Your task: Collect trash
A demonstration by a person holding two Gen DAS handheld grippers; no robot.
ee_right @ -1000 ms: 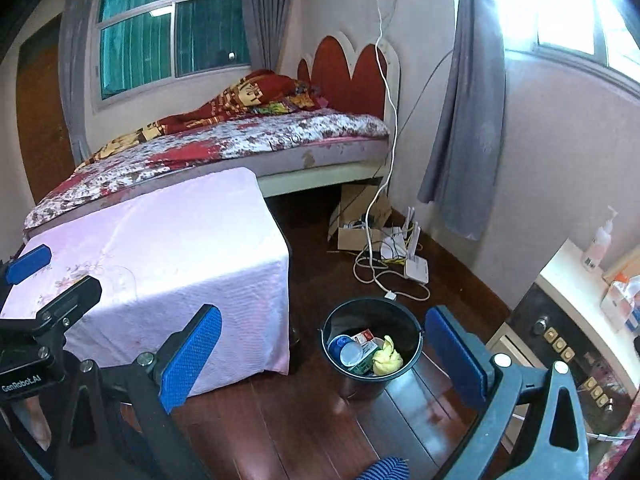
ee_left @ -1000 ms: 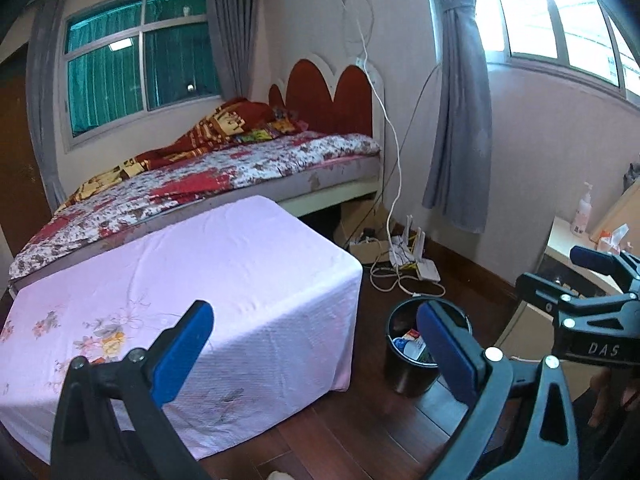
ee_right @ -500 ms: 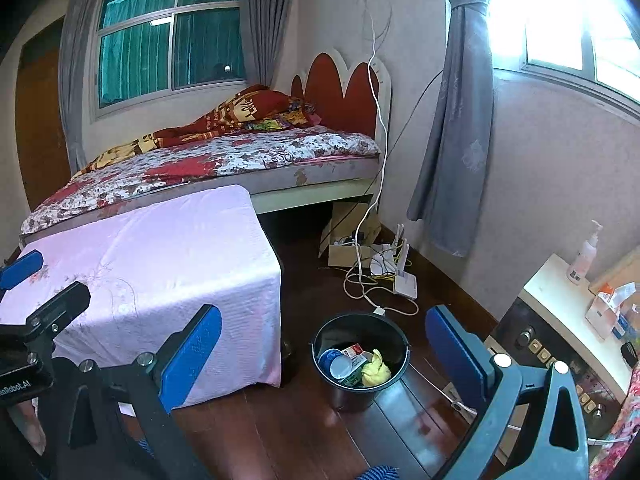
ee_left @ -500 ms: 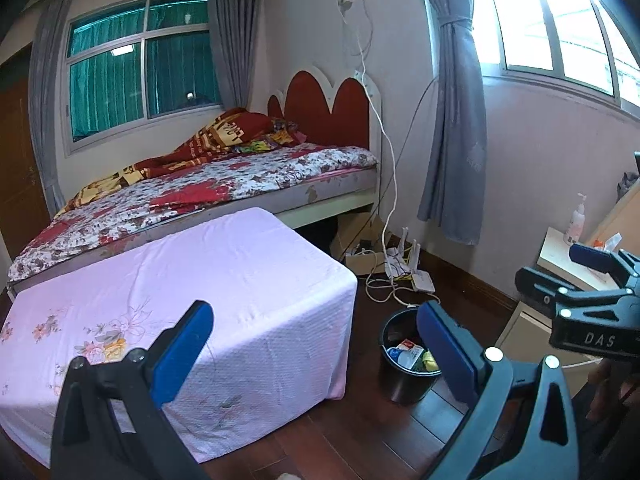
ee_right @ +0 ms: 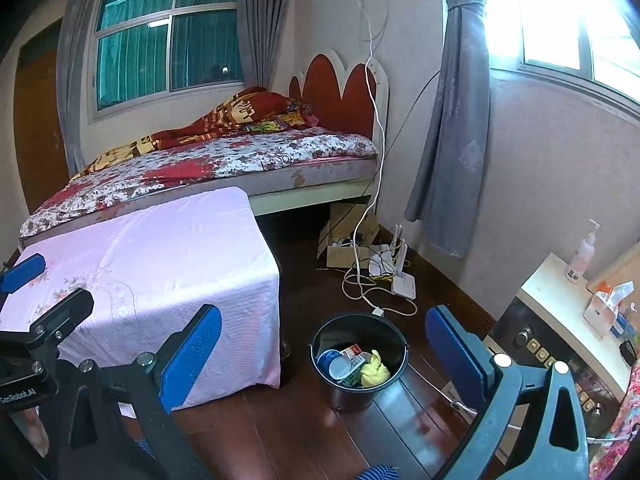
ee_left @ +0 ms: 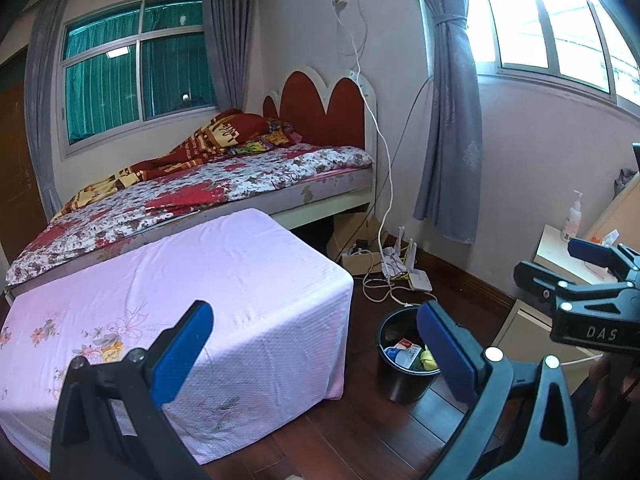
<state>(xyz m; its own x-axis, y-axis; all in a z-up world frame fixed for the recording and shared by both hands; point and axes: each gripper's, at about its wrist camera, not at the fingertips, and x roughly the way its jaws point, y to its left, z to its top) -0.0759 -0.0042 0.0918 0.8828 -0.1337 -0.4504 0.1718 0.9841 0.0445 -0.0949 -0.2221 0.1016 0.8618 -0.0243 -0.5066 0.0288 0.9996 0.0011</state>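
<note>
A black bucket point(ee_right: 359, 360) stands on the dark wood floor beside the pink-covered table point(ee_right: 152, 264). It holds trash: a white lid, a small carton and a crumpled yellow piece point(ee_right: 374, 372). The bucket also shows in the left wrist view point(ee_left: 400, 372), partly behind my left gripper's right finger. My left gripper point(ee_left: 316, 354) is open and empty, held high above the table's near corner. My right gripper point(ee_right: 322, 354) is open and empty, held well above the bucket. Each gripper shows at the other view's edge.
A bed point(ee_right: 224, 160) with a red headboard stands behind the table. Cables, a router point(ee_right: 402, 280) and a cardboard box lie on the floor by the wall. A white cabinet point(ee_right: 560, 304) with a pump bottle and tissue box stands at right. Grey curtains hang by the window.
Both grippers have risen and pulled back from the bucket and table, so both look smaller and farther. The jaws have stayed open and empty.
</note>
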